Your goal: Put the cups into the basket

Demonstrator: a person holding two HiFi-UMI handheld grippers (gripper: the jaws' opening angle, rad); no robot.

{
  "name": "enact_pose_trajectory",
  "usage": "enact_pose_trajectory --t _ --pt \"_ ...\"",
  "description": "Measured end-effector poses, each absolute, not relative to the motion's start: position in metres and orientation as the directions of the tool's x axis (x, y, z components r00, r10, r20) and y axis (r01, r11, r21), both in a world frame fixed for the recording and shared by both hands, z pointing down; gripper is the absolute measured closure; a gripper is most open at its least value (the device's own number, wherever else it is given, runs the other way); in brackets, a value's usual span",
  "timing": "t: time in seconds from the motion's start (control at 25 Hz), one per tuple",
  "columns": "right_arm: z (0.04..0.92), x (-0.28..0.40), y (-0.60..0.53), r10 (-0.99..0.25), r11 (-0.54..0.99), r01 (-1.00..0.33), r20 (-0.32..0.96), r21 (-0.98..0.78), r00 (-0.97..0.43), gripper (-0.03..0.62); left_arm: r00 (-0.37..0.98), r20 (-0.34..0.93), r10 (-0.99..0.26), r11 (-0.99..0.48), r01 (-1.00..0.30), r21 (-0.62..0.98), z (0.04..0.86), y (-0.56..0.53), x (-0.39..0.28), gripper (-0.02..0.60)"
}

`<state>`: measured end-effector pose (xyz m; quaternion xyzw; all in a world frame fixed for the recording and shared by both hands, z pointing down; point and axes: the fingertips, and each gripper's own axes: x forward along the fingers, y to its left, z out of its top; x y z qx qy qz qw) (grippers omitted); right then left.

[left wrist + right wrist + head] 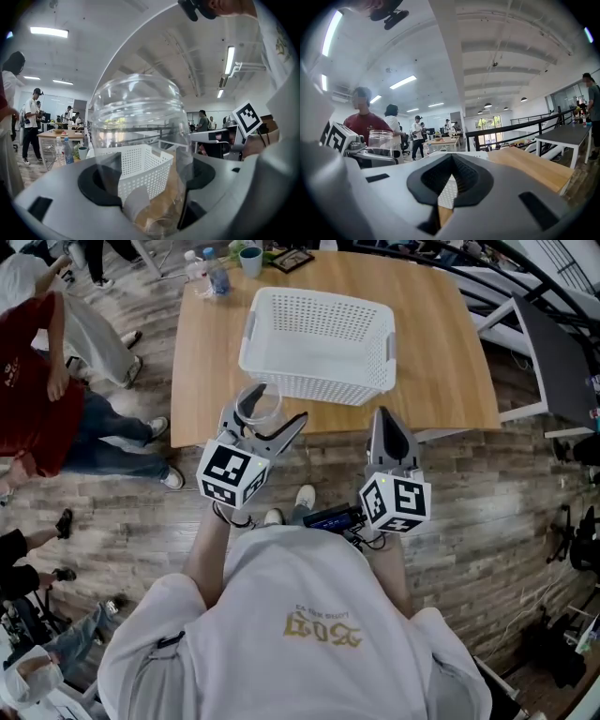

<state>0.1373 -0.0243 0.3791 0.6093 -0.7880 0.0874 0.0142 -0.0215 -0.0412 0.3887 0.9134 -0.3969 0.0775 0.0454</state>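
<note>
A white perforated basket stands empty on the wooden table. My left gripper hovers just before the table's near edge, shut on a clear plastic cup that stands upright between its jaws. In the left gripper view the cup fills the middle, with both pads of the gripper against its sides, and the basket shows through its wall. My right gripper is at the near edge further right, shut and empty. In the right gripper view the jaws of the gripper meet, and the cup shows at the left.
Two water bottles and a teal cup stand at the table's far left corner. People stand and sit on the wood floor to the left. A dark desk and gear are at the right.
</note>
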Motion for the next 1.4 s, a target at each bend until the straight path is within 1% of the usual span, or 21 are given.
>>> enact_pose_trajectory --t 0.52,0.88,1.16,1.28,1.4 --pt "0.376 0.160 -0.059 -0.948 0.280 -0.952 0.122 -0.124 -0.295 0.585 0.648 0.169 -0.743 -0.656 -0.755 0.012 0.383 -0.073 0.001 0.221" --pt "0.368 0.158 -0.082 -0.942 0.302 -0.945 0.114 -0.125 -0.316 0.585 0.645 0.149 -0.750 -0.652 -0.758 0.000 0.372 -0.093 0.002 0.221" --pt "0.364 0.145 -0.116 -0.945 0.302 -0.946 0.096 -0.117 -0.314 0.583 0.660 0.129 -0.740 -0.666 -0.746 -0.008 0.370 -0.130 -0.005 0.221" --pt "0.361 0.141 -0.129 -0.947 0.295 -0.948 0.093 -0.116 -0.306 0.583 0.676 0.120 -0.727 -0.681 -0.733 0.008 0.367 -0.142 -0.007 0.221" --pt "0.360 0.134 -0.144 -0.948 0.293 -0.948 0.093 -0.123 -0.305 0.583 0.702 0.121 -0.702 -0.701 -0.711 0.059 0.366 -0.153 -0.010 0.221"
